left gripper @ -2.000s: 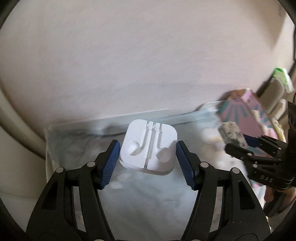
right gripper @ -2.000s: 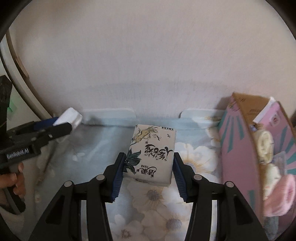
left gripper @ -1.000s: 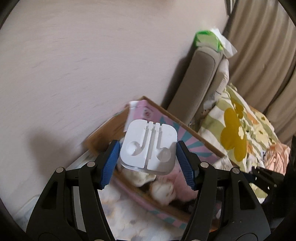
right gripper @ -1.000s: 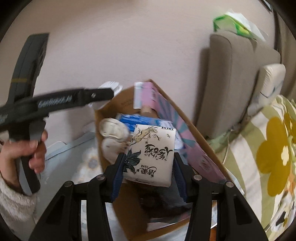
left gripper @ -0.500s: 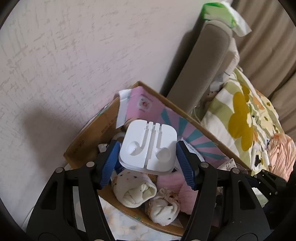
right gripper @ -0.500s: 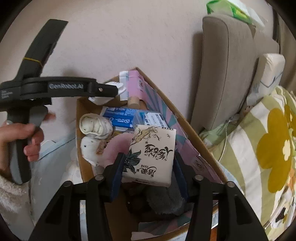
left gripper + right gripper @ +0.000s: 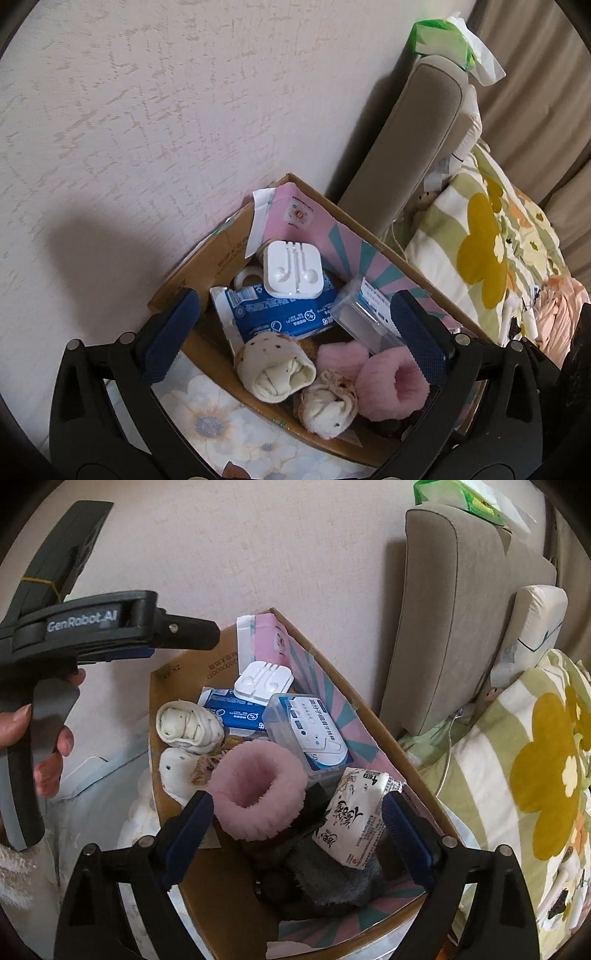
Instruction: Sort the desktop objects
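Note:
A cardboard box with pink-and-teal lining stands against the wall. A white earphone holder lies inside on a blue wipes pack. A white tissue pack with black lettering lies in the box's near right part. My left gripper is open and empty above the box. My right gripper is open and empty over the box; the tissue pack lies just inside its right finger.
The box also holds rolled cream socks, pink fluffy socks, a clear plastic case and a grey cloth. A grey headboard and a floral pillow are to the right. A flower-print cloth lies under the box.
Both grippers have opened. The earphone holder dropped from the left gripper into the box. The tissue pack dropped from the right gripper into the box.

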Motion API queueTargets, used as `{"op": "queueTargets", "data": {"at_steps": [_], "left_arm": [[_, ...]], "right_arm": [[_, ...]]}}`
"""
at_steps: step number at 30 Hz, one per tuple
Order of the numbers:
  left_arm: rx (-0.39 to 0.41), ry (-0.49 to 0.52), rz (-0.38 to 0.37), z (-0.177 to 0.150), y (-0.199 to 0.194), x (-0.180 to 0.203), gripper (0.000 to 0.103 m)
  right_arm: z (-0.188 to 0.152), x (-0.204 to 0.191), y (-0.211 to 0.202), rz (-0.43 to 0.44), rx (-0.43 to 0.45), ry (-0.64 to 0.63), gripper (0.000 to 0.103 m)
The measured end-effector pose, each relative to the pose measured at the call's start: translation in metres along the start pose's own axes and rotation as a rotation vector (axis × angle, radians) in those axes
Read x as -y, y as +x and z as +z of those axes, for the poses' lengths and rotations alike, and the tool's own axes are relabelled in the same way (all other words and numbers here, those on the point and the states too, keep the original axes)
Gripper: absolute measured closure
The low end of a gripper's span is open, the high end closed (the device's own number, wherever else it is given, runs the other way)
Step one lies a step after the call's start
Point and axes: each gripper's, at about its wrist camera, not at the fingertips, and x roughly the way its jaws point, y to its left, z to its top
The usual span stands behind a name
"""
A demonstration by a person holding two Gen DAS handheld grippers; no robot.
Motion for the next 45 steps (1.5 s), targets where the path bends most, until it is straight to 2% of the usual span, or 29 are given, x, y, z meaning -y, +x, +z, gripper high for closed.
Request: {"op": "queueTargets", "data": {"at_steps": [9,15,20,23,30,33,37,45], "left_arm": [[0.120,-0.041,0.039,-0.004,-0.062,-0.014,0.000],[0.147,-0.115,0.085,-0.025,-0.112,-0.033,0.000],[0.189,-0.206,0.168,-0.059,-0.160,-0.055,0.000],[0.203,-0.298,0.233,-0.089,-0.187,-0.070,0.000],[0.257,-0.496,0.386,-0.165,-0.238,-0.087,0.000],[0.256,-0.578,0.431,-0.189,-0.245,-0.092,0.000],[0.277,-0.676,0.477,-0.224,-0.249,-0.094,0.000],[0.251,-0.711,0.558,-0.247,-0.237,-0.093,0.000]], "right_arm": [[0.009,-0.013,-0.020,-0.021,0.019,-0.062,0.012],[0.022,-0.042,-0.033,-0.020,0.034,-0.148,0.012],[0.033,-0.079,-0.042,0.026,0.048,-0.246,0.012],[0.035,-0.108,-0.049,0.035,0.069,-0.333,0.012],[0.018,-0.161,-0.063,0.106,0.096,-0.426,0.012],[0.002,-0.175,-0.065,0.100,0.131,-0.442,0.012],[-0.018,-0.188,-0.059,0.130,0.107,-0.464,0.012],[-0.036,-0.196,-0.047,0.127,0.068,-0.503,0.012]]}}
